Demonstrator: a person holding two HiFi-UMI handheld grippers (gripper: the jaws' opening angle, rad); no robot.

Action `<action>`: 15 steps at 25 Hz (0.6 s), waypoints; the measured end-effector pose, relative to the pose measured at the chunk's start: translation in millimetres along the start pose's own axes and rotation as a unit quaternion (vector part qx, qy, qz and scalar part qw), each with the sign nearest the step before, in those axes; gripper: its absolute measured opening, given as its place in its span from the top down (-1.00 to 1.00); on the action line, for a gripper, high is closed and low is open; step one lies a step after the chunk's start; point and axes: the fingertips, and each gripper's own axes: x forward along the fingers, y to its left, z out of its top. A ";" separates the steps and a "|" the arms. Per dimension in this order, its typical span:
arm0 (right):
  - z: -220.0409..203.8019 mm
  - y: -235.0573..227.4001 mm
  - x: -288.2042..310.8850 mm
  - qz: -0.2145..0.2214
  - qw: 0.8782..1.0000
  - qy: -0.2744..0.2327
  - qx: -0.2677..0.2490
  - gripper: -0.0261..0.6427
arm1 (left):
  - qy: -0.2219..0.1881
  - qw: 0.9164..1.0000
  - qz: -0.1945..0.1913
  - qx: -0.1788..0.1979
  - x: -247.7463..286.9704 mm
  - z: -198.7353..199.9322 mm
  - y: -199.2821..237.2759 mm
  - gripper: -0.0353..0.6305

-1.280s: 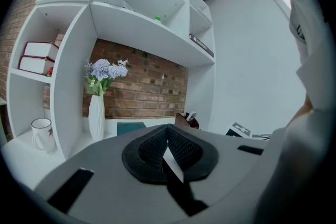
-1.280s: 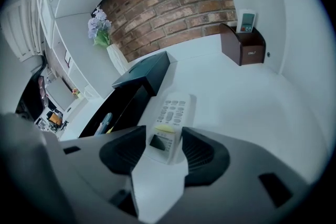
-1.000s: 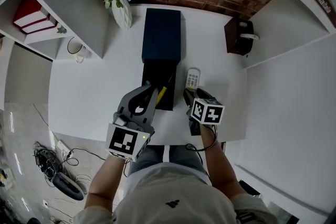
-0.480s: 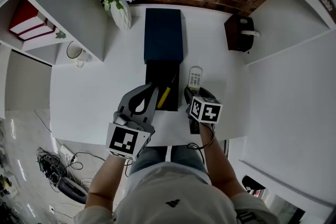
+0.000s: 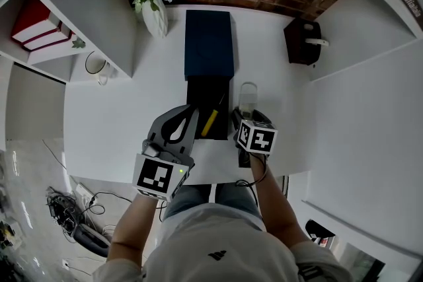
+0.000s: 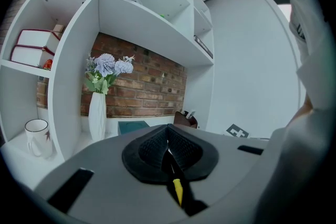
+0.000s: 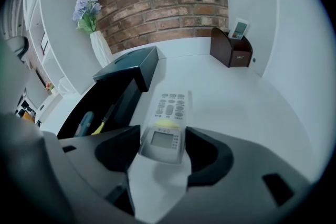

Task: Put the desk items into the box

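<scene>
An open black box (image 5: 192, 99) lies mid-desk, with its dark blue lid (image 5: 209, 43) just beyond it. My left gripper (image 5: 193, 117) hovers at the box's near end. In the left gripper view its pads (image 6: 168, 145) are shut on a thin black and yellow pen (image 6: 177, 190). The pen (image 5: 209, 122) slants over the box. A white remote (image 5: 247, 96) lies on the desk to the right of the box. My right gripper (image 5: 246, 117) has just been opening. Its wide jaws straddle the near end of the remote (image 7: 167, 123) without pressing on it.
A teal item (image 7: 84, 122) lies inside the box. A white vase of flowers (image 5: 153, 13) and a mug (image 5: 98, 64) stand at the back left. A brown holder (image 5: 301, 44) stands at the back right. Shelves flank the desk on both sides.
The right gripper has edged slightly forward, so it covers more of the remote's near end. The left gripper and the pen have kept still.
</scene>
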 end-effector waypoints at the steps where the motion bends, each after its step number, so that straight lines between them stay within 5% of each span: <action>1: 0.2 -1.0 -0.1 -0.002 1.000 -0.001 0.004 0.10 | -0.001 1.000 0.000 0.000 -0.1 0.6 0.9 0.86; 15: 3.2 -5.8 -13.7 0.016 0.999 -0.016 0.039 0.16 | 0.001 1.000 0.003 -0.005 0.9 -1.6 -0.3 0.86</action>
